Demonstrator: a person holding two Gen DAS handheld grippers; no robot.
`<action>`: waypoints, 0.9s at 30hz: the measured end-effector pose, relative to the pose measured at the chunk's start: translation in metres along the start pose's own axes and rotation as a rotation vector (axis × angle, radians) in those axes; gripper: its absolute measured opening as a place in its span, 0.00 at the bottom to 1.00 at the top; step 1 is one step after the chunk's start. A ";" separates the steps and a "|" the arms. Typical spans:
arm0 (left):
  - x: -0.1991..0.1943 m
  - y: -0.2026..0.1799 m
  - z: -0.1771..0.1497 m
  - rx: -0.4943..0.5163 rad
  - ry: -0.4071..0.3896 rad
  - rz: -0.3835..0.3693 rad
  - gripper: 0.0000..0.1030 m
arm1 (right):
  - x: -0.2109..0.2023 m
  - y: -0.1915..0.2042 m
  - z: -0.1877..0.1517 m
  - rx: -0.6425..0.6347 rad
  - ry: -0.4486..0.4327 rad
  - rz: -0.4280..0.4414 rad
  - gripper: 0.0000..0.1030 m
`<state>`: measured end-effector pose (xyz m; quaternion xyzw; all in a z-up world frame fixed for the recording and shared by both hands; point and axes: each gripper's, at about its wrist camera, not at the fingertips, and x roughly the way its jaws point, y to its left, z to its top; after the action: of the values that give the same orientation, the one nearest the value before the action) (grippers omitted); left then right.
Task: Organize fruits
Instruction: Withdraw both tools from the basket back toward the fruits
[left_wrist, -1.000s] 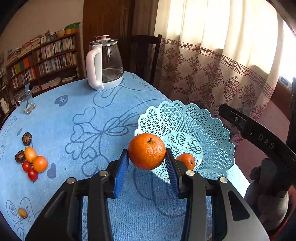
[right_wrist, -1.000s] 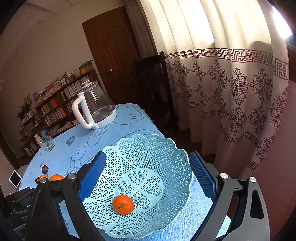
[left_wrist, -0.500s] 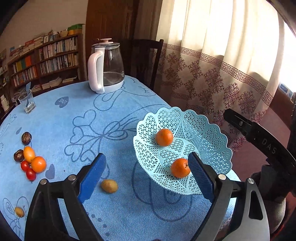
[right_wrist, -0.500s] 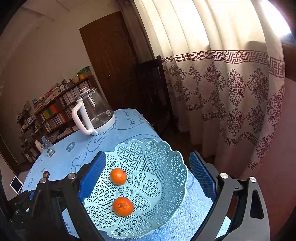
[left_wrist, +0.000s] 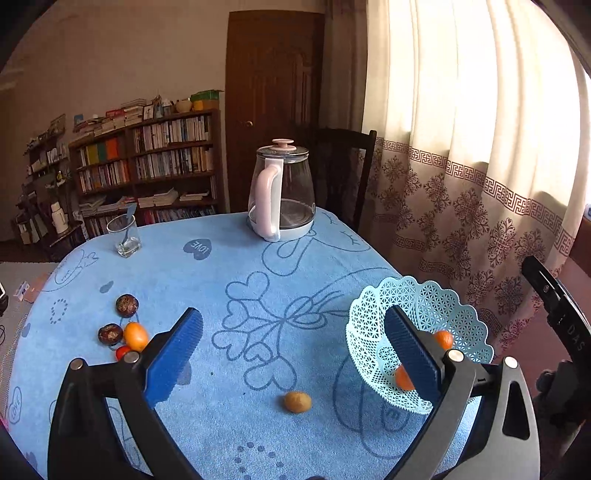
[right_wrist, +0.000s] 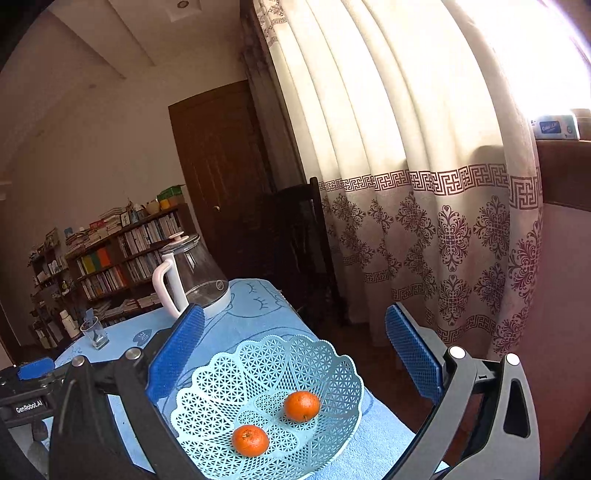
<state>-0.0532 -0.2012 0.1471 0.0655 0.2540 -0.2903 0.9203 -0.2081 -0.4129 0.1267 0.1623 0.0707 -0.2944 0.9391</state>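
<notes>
Blue-padded left tool (left_wrist: 295, 354): spread wide, empty | right tool (right_wrist: 295, 350): spread wide, empty | basket (right_wrist: 332, 362): apparently untouched

The tablecloth (left_wrist: 236, 266) is sky blue with darker blue outlined hearts, and at its 4 o'clock edge sits a pale turquoise lattice basket (right_wrist: 229, 380) holding two bright oranges (right_wrist: 302, 405). The cream curtain (right_wrist: 424, 221) carries a maroon Greek-key band and floral medallions.

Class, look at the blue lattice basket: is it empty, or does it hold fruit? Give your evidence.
Not empty. The basket holds two oranges, one nearer the middle and one toward the front, resting apart on its lattice floor.
</notes>
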 end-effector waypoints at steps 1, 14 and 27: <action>-0.003 0.005 0.002 -0.010 -0.011 0.011 0.95 | -0.002 0.003 0.000 -0.013 -0.009 0.006 0.97; -0.046 0.072 0.003 -0.108 -0.112 0.140 0.95 | -0.007 0.015 -0.008 0.075 0.016 0.149 0.97; -0.065 0.157 -0.031 -0.220 -0.046 0.318 0.95 | -0.020 0.036 -0.008 0.075 0.010 0.256 0.97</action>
<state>-0.0228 -0.0309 0.1485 -0.0027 0.2495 -0.1134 0.9617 -0.2043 -0.3717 0.1337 0.2064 0.0432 -0.1737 0.9619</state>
